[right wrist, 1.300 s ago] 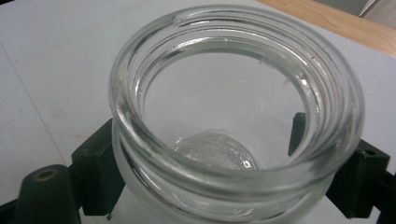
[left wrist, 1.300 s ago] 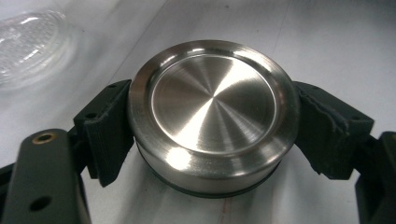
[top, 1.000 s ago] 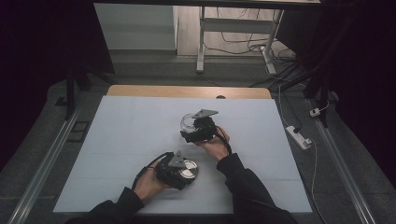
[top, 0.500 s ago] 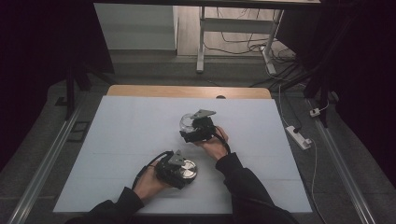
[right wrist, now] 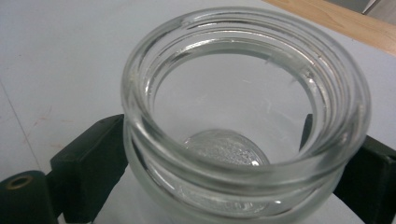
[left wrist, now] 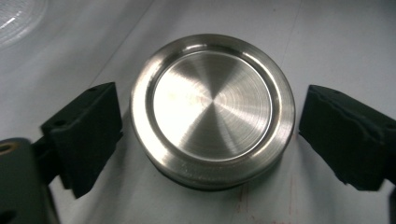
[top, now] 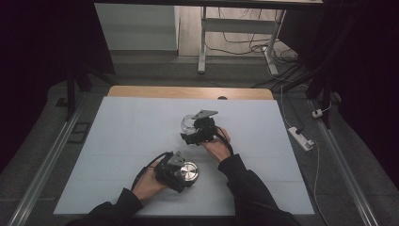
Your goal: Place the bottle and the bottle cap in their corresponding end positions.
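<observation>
Clear glass jar (right wrist: 243, 126), lidless and upright mid-table on the pale grey table (top: 117, 141), clamped between the right gripper (top: 195, 134) jaws. Round brushed-steel lid (left wrist: 212, 109) lies flat nearer the person; left gripper (top: 181, 172) jaws straddle it, spread, small gaps each side.

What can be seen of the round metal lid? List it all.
The round brushed-metal lid lies flat on the pale blue table top, its shiny recessed face up with fine concentric rings and a raised rim. A dark edge shows beneath. It sits between the left tool's open black jaws, a small gap each side.
</observation>
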`<state>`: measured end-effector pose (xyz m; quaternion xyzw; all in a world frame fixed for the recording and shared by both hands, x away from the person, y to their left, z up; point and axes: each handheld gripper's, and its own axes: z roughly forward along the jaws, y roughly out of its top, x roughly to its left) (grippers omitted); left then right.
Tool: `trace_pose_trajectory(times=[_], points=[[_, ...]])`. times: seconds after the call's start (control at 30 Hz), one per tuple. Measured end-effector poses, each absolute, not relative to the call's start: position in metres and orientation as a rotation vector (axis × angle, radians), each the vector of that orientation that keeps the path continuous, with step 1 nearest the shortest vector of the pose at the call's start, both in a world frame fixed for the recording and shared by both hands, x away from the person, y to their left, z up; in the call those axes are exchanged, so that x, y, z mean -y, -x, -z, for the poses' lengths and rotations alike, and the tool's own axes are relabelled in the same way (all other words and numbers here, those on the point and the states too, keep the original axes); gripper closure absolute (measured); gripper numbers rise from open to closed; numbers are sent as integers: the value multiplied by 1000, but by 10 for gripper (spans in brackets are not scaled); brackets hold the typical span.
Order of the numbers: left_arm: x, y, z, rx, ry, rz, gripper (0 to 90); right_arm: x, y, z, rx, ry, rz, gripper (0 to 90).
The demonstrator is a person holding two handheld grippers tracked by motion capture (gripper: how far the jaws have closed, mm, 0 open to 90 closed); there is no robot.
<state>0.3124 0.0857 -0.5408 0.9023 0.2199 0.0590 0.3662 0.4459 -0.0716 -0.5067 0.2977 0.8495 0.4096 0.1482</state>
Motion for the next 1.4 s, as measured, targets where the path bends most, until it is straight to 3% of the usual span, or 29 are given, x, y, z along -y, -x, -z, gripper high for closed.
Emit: trace_pose_trajectory(times=[0.3, 1.0, 1.4], points=[[-99, -306, 533, -606, -2269, -146, 0, 81, -440, 499, -2450, -867, -1232, 3], [-144, -291, 516, -718, -2217, -89, 0, 106, -393, 491, -2556, -822, -1187, 0], [-177, -268, 516, -786, -2167, -84, 0, 141, -358, 494, -2541, -826, -1265, 0]])
